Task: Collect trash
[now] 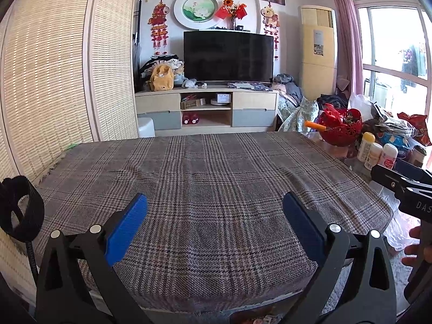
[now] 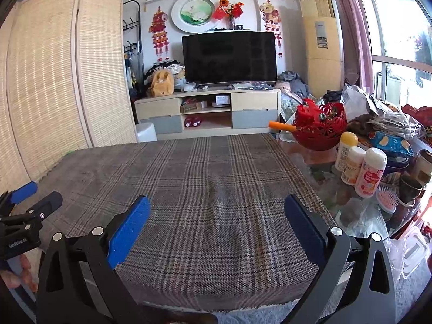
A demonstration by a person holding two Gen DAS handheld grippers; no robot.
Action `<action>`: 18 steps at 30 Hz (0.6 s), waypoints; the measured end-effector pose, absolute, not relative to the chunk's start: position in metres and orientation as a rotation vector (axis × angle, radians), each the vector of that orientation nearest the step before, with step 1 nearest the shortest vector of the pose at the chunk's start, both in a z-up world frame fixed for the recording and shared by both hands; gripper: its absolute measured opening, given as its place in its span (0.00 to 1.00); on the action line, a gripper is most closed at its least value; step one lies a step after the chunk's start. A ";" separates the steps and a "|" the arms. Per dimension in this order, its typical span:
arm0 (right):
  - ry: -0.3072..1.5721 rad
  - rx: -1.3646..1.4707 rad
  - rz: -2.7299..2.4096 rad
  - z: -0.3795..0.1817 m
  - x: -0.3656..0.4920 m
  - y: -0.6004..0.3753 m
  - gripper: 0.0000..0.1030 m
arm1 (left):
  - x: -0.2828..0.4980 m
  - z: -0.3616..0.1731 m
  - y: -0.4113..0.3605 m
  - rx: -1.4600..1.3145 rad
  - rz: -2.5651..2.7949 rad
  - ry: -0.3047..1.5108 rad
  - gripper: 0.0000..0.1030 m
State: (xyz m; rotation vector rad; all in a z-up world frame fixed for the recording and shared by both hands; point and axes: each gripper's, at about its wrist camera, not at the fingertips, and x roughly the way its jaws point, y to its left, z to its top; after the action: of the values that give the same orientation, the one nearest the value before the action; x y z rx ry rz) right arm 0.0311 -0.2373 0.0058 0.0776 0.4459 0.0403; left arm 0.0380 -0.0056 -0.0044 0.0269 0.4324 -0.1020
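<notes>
Living room with a covered surface in front

A plaid cloth [image 2: 205, 189] covers the surface. Behind it a dark television [image 2: 229, 58] stands on a low cabinet [image 2: 208, 112], with a yellow backpack [image 2: 162, 83] just beside. At the right are a red basket [image 2: 320, 129], three white bottles [image 2: 359, 166] and a tall air conditioner [image 2: 321, 40]. A bamboo screen [image 2: 62, 70] stands at the left.

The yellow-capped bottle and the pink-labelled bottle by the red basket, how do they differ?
The yellow-capped bottle has a yellow cap and a pale label; the pink-labelled bottle has a white cap and a pink label. The yellow-capped one stands farther back, nearer the red basket; the pink-labelled one stands nearer the camera. Both are upright white bottles.
</notes>
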 end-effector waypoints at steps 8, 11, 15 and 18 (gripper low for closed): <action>0.451 0.077 0.043 0.004 0.031 -0.240 0.97 | 0.037 -0.005 -0.006 0.026 -0.101 0.431 0.92; 0.455 0.078 0.045 0.004 0.031 -0.240 0.97 | 0.036 -0.005 -0.006 0.029 -0.101 0.435 0.92; 0.454 0.077 0.044 0.004 0.031 -0.240 0.97 | 0.036 -0.006 -0.006 0.031 -0.100 0.439 0.92; 0.457 0.083 0.046 0.004 0.031 -0.241 0.97 | 0.036 -0.006 -0.005 0.027 -0.101 0.441 0.92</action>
State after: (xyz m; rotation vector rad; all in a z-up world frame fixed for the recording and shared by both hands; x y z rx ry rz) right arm 0.0307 -0.2414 0.0037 0.0831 0.4574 0.0457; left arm 0.0364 -0.0053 -0.0064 0.0267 0.4406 -0.1012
